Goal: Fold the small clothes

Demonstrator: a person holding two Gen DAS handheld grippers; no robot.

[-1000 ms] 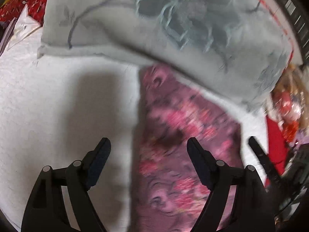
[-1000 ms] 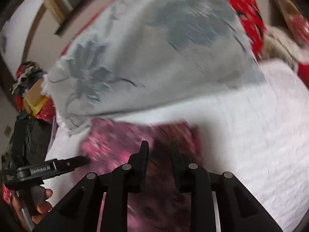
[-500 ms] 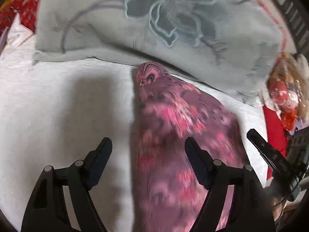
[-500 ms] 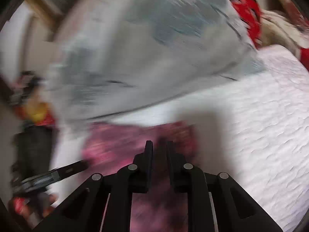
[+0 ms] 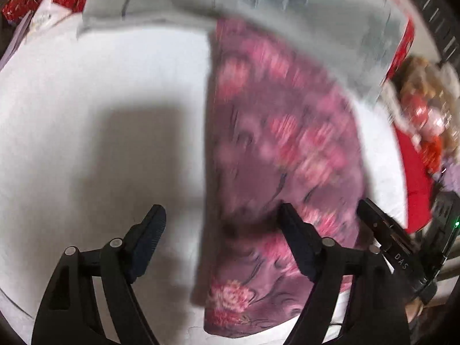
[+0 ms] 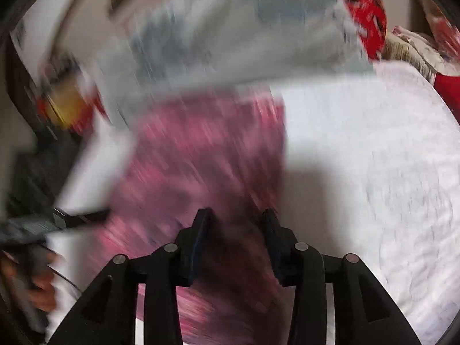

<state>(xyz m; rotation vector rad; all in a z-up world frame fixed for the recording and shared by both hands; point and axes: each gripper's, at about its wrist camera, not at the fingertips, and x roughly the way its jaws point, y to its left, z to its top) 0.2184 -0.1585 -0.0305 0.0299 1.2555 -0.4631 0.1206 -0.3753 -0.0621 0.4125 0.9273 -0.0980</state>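
The left gripper (image 5: 220, 230) had its fingers (image 5: 149, 230) spread wide with nothing between them. One finger hung over the white bedspread (image 5: 86, 100); the other lay over the near part of the purple floral garment (image 5: 276, 149). The garment's straight edge ran away from the gap between the fingers, so the cloth lay ahead of and to the right of that gripper, flat on the bed. Its far end was tucked under a grey floral blanket (image 5: 287, 3), which lay across the bed beyond the fingertips. Outside the finger that lay over the cloth, one black finger of the right gripper (image 5: 376, 224) reached in over the garment's far edge.

In the right wrist view, heavily blurred, the right gripper (image 6: 235, 218) had its fingers (image 6: 201, 227) apart with a clear gap between them, and the purple floral garment (image 6: 201, 158) lay beneath and ahead of them. Whether the cloth touched either finger could not be told through the blur. The white bedspread (image 6: 373, 172) stretched away to the right of the fingers, and the grey floral blanket (image 6: 230, 28) lay beyond the garment. To the left of the fingers, the left gripper (image 6: 83, 215) showed as a dark smear.
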